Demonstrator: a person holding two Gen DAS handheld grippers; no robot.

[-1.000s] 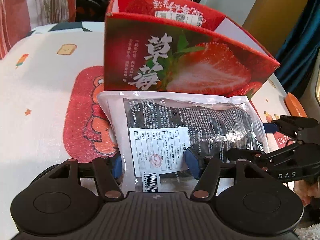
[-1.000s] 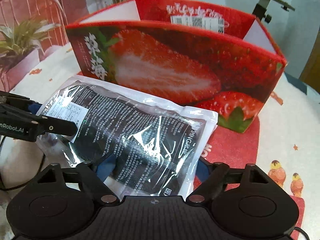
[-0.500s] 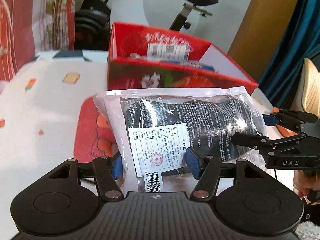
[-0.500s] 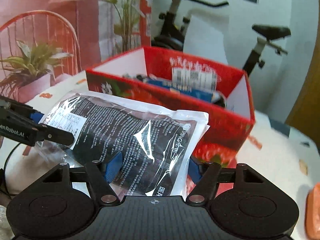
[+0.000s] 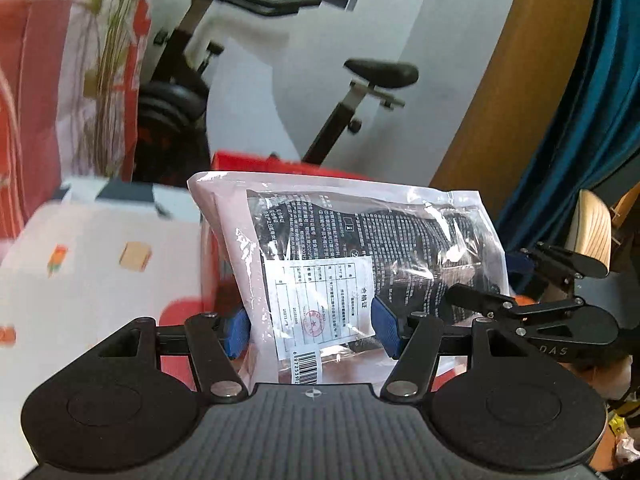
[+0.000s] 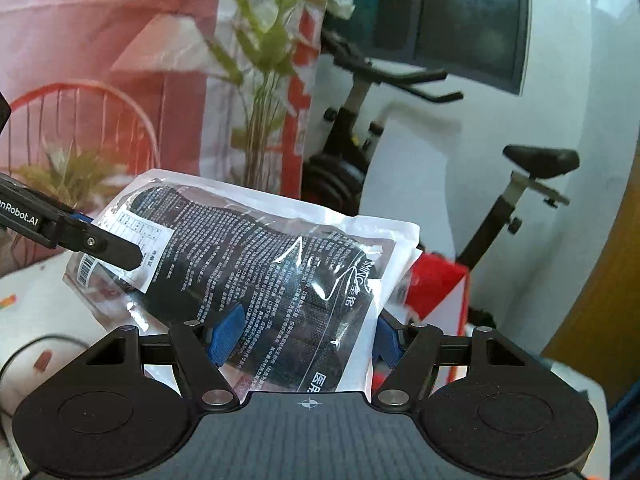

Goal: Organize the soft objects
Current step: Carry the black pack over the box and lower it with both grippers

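Packet (image 5: 352, 264) held in air between both grippers, long axis running across from one to other. Left gripper (image 5: 312, 330) clamps label end; right gripper (image 6: 304, 336), jaws just narrowed, clamps other end. Red box (image 5: 256, 162) lies beyond, lower.

Red box (image 5: 256, 162) mostly hidden behind packet (image 5: 352, 256)

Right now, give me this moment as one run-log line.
left tongs: shut on plastic pouch | right tongs: shut on pouch | pouch: lifted, in front of red box
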